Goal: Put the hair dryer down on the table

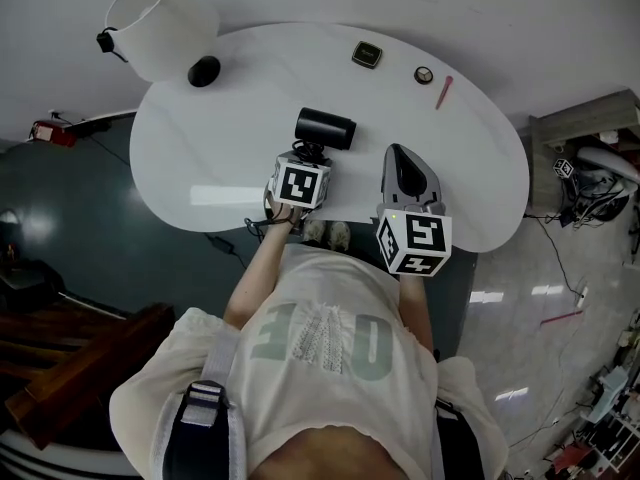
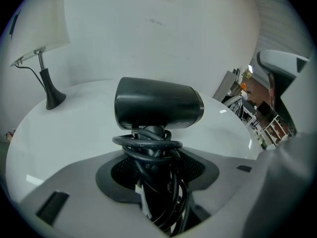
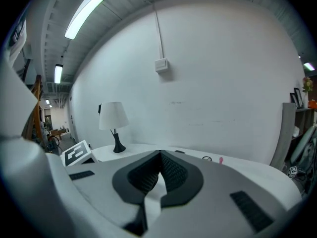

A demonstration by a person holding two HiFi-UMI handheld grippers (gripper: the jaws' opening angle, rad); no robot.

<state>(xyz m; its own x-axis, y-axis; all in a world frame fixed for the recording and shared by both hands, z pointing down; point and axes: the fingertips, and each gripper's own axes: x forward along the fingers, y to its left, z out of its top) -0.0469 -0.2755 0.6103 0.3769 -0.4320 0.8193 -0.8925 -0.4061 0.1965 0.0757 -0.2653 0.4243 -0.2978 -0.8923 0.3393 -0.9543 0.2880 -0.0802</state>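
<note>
Jaws of the left gripper (image 2: 156, 157) are clenched on the handle of the hair dryer (image 2: 158, 103), with the black cord (image 2: 148, 145) wound round that handle and caught in the same grip. Holding it by the handle keeps the loose cord bundled and leaves the fat black barrel free at the far end, lying crosswise to the jaws. That barrel looks like the part meant to meet the surface first.

From the head view, the hair dryer (image 1: 325, 128) hangs over the middle of the white worktop (image 1: 220, 158), just ahead of the left gripper (image 1: 312, 156). The spot under it is bare. The lamp (image 1: 160, 23) stands well away at the far left, and a small dark square thing (image 1: 367, 55), a small round thing (image 1: 424, 74) and a pink stick (image 1: 444, 92) lie along the far edge. Whether the barrel already touches the worktop I cannot tell.

On the right gripper (image 3: 159, 157), the jaws meet at their tips with nothing between them. It is parked beside the left one over the near edge, seemingly just kept out of the way (image 1: 400, 153).

I judge the task to be in its closing step: settle the barrel, then release the handle.
</note>
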